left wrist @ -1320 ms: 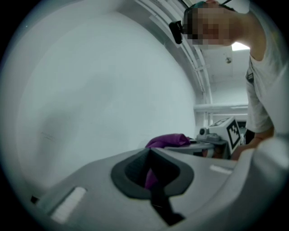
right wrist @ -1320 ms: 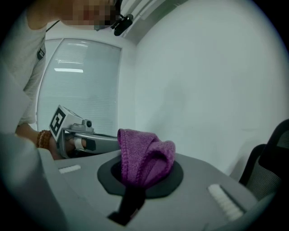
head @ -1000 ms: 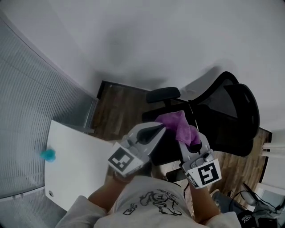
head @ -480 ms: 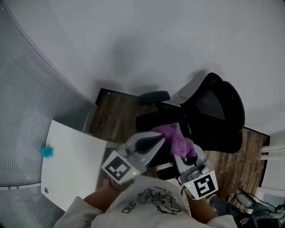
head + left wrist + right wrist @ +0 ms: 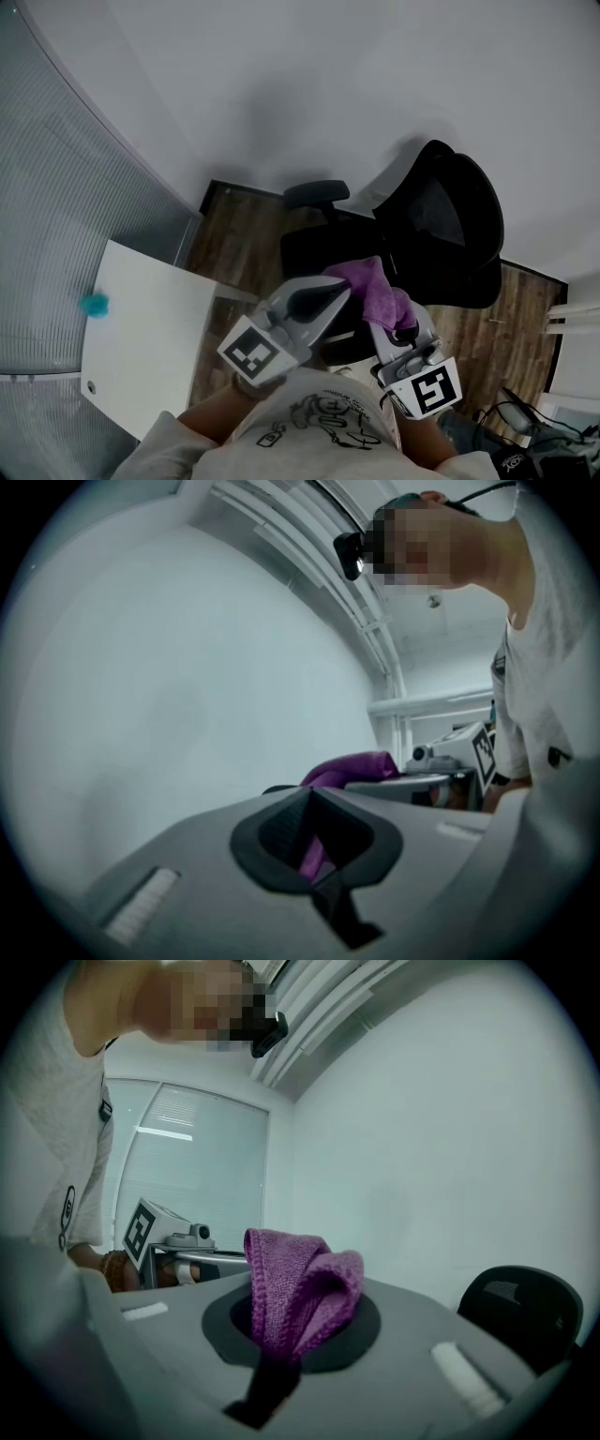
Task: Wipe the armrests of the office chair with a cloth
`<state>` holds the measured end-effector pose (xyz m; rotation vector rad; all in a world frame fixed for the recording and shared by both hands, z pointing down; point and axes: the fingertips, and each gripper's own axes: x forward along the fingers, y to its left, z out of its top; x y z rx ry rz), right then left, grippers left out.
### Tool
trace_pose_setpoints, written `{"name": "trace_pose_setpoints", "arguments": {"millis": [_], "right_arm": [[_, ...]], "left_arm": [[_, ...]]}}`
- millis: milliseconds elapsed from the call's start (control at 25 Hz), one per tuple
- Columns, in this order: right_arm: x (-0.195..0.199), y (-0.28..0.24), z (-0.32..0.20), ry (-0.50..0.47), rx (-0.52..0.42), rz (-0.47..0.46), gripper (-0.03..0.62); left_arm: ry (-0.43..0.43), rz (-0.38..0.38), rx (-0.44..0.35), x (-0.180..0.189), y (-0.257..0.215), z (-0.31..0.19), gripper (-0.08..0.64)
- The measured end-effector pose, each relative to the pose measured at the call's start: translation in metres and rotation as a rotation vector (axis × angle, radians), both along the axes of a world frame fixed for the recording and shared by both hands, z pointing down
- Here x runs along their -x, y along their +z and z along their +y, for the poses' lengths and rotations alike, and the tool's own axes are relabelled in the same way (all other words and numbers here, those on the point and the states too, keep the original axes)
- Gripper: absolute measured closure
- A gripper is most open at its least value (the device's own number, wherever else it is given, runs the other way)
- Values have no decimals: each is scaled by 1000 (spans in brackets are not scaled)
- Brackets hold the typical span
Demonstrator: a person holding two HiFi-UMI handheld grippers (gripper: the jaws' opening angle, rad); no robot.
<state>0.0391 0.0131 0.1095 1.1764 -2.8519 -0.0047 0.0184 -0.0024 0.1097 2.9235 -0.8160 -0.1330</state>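
- Wiping apparently not begun: purple knitted cloth [image 5: 373, 284] held up over the seat of the black mesh office chair [image 5: 450, 220], clear of the chair's padded black armrest [image 5: 316, 194].
- Both armrests judged yet to be wiped.
- Right gripper [image 5: 389, 309] in front of the chair, clamped on the cloth, with a folded loop bulging past the tips.
- Left gripper [image 5: 339, 284] pressed closed just beside the cloth. Purple sliver in its seam; pinched or merely behind, unclear.

A white table [image 5: 141, 319] stands here — a small blue-green thing [image 5: 93, 304] sits at its left edge. Brown wood floor [image 5: 234, 246] lies just past the table, and a striped wall [image 5: 66, 187] is on its left.
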Motion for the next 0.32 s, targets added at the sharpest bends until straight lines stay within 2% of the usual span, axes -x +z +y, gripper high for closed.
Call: {"name": "trace_pose_setpoints", "arguments": {"millis": [320], "right_arm": [[-20, 1, 33, 13, -8, 0, 568]], "left_arm": [[12, -9, 4, -20, 4, 34, 560]]}}
